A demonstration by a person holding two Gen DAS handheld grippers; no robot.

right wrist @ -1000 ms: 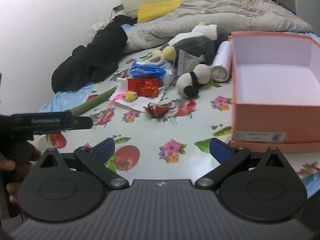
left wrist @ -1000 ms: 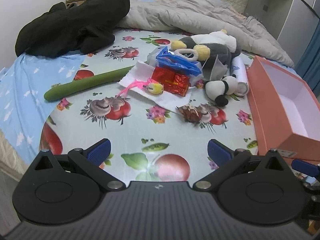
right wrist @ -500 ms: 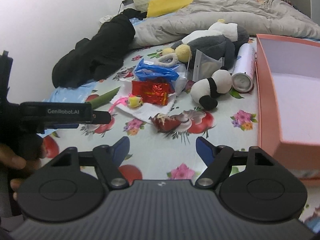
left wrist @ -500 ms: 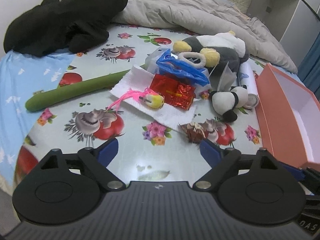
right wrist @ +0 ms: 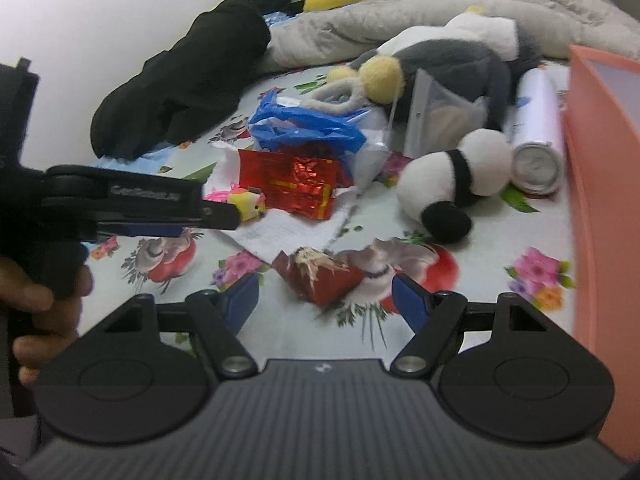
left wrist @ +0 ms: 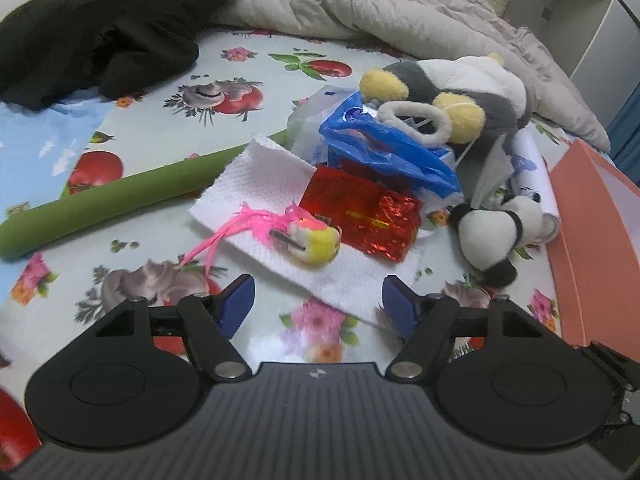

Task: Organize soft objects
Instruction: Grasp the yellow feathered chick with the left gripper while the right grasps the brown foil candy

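Note:
A small yellow plush toy (left wrist: 316,242) with pink feathers lies on a white paper towel (left wrist: 256,176), just ahead of my left gripper (left wrist: 318,304). Its jaws are closing with only the towel's edge and tablecloth between them. The right gripper (right wrist: 324,302) stands open low over a crumpled red wrapper (right wrist: 320,280), which its pads do not touch. Beyond lie a panda plush (right wrist: 452,184) and a big grey and white plush (right wrist: 448,56). The left gripper (right wrist: 224,216) shows side-on, near the yellow toy (right wrist: 248,202).
An open orange box (right wrist: 600,160) stands at the right. A red foil bag (left wrist: 360,216), blue plastic bag (left wrist: 380,148), white can (right wrist: 536,128) and green foam stick (left wrist: 112,200) clutter the tablecloth. A black garment (left wrist: 100,28) and grey quilt (left wrist: 380,8) lie behind.
Both grippers have moved forward and down toward the pile. Both pairs of jaws have narrowed. The red wrapper now sits right at the right gripper's fingertips.

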